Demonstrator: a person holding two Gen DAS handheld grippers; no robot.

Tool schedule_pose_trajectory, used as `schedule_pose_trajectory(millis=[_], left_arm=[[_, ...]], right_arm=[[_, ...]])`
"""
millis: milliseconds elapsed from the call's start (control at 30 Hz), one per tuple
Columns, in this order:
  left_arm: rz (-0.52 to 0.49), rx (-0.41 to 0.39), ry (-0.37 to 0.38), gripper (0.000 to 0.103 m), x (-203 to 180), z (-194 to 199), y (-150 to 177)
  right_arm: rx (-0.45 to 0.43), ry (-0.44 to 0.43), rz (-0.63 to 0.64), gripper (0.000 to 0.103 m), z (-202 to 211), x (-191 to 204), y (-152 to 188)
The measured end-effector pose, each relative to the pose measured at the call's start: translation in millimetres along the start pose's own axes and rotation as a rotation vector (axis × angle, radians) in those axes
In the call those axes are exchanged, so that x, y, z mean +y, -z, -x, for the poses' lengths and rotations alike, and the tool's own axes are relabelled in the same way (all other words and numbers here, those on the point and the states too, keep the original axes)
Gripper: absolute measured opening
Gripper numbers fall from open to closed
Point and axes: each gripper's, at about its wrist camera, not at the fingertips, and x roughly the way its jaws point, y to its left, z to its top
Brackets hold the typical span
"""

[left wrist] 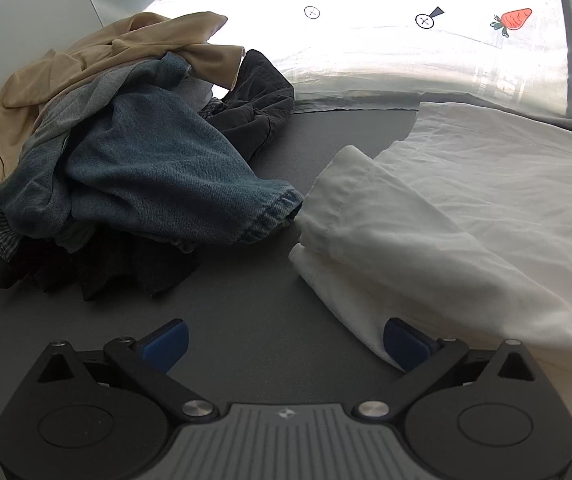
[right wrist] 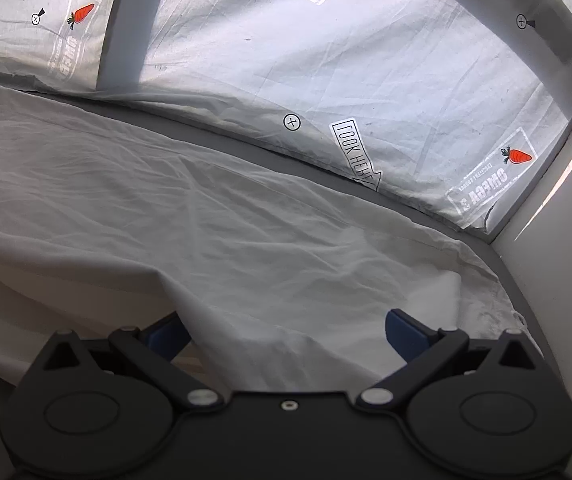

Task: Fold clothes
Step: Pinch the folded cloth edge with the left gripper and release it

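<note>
A white garment [left wrist: 465, 216] lies spread on the dark grey table [left wrist: 246, 312], its folded sleeve end [left wrist: 337, 200] pointing left. My left gripper [left wrist: 284, 344] is open and empty above the bare table, its right fingertip [left wrist: 403, 342] at the garment's near edge. In the right wrist view the same white garment [right wrist: 206, 216] fills the table. My right gripper [right wrist: 284, 334] is open over the garment, with cloth lying between the blue fingertips [right wrist: 403, 334]. Whether the pads touch the cloth I cannot tell.
A pile of unfolded clothes lies at the left: blue denim [left wrist: 158, 176], a beige piece [left wrist: 106, 64], black items [left wrist: 262, 104]. A printed white sheet with carrots [right wrist: 365, 60] hangs behind the table. A white wall [right wrist: 557, 280] closes the right side.
</note>
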Motion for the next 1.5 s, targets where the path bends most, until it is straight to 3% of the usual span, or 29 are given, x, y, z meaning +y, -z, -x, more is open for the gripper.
schedule_pose_trajectory(millis=[133,200,300,433,467,500,567,633,833,933,1100,1167,1267,1333,1433,1500], left_arm=[[0.042,0.031,0.084,0.101,11.8,0.8,-1.3],[-0.010,-0.010,0.128,0.101,4.7,5.1,-6.4],[-0.062,-0.044,0.131,0.102,-10.1,4.9,-19.0],[0.112,0.067,0.161,0.099,-2.0,-19.8,-32.4],[0.167,0.103,0.163,0.094,2.2,-27.3,-33.1],[0.217,0.116,0.189,0.083,7.4,-30.9,-30.9],[0.267,0.096,0.201,0.062,14.5,-27.6,-27.7],[0.293,0.086,0.275,0.003,21.9,-24.1,-26.7],[0.534,0.093,0.384,0.003,68.9,-15.5,-17.4],[0.606,0.112,0.368,0.000,84.1,-17.3,-9.2],[0.706,0.137,0.343,0.000,113.2,-20.5,7.8],[0.739,0.146,0.340,0.003,123.1,-21.0,13.5],[0.696,0.146,0.441,0.044,112.3,-10.9,5.3],[0.689,0.126,0.455,0.080,97.7,-7.2,-0.3],[0.652,0.113,0.455,0.088,75.6,-7.6,-10.3],[0.584,0.127,0.417,0.088,60.0,-12.4,-18.5]], right_arm=[[0.008,-0.001,-0.014,0.103,-1.7,0.6,-1.0],[0.001,-0.002,-0.020,0.103,-1.7,-1.0,-3.3],[-0.014,0.003,-0.059,0.103,-0.9,-8.9,-8.8],[-0.006,0.001,-0.102,0.103,-2.4,-18.1,-12.3],[-0.004,0.001,-0.101,0.103,-1.9,-18.0,-11.3],[-0.003,0.002,-0.097,0.103,-1.0,-17.2,-9.7],[0.002,0.001,-0.095,0.103,0.5,-16.5,-6.4],[0.013,-0.002,-0.104,0.103,2.0,-17.2,-1.9],[0.035,-0.003,-0.130,0.103,10.2,-22.0,11.5],[0.058,-0.004,-0.124,0.103,13.0,-24.0,20.7],[0.101,-0.032,-0.118,0.103,17.8,-25.9,29.1],[0.090,-0.083,-0.148,0.103,26.3,-30.2,25.8],[0.034,-0.179,-0.188,0.103,44.8,-33.6,13.7],[-0.019,-0.227,-0.194,0.103,57.4,-32.9,4.0],[-0.104,-0.303,-0.216,0.103,70.0,-33.1,-11.4],[-0.119,-0.326,-0.233,0.103,65.7,-33.3,-17.4]])
